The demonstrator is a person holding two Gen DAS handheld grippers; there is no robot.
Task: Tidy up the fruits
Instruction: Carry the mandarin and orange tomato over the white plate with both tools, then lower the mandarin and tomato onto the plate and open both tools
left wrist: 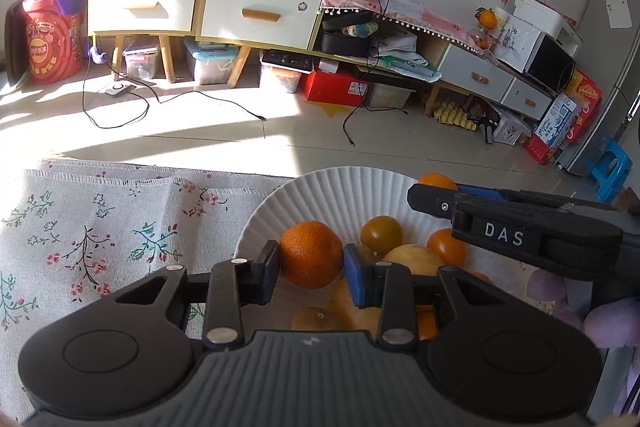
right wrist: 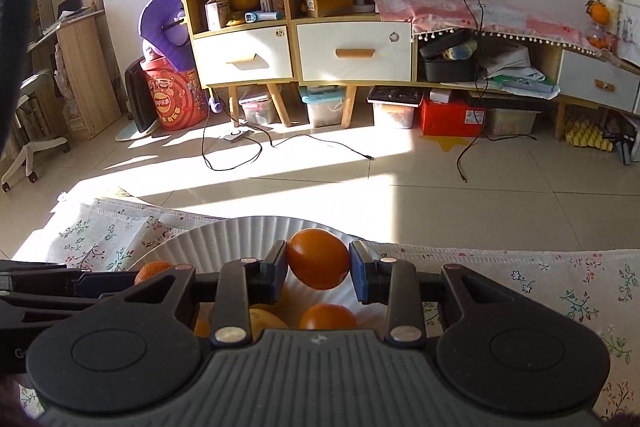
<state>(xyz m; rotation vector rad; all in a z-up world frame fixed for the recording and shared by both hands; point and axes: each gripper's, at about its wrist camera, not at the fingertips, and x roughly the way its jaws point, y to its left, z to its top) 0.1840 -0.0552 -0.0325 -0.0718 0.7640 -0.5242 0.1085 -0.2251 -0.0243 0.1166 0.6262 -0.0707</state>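
- My left gripper is clamped on a mandarin, which I hold just above the white plate, so that it goes down among the fruits lying there.
- My right gripper is closed on a smooth orange fruit, above the far side of the same plate, near its rim.
- I judge both fruits are held over the plate because it is the collecting place.

Floral tablecloth (fringed edge) under white fluted plate of fruit.
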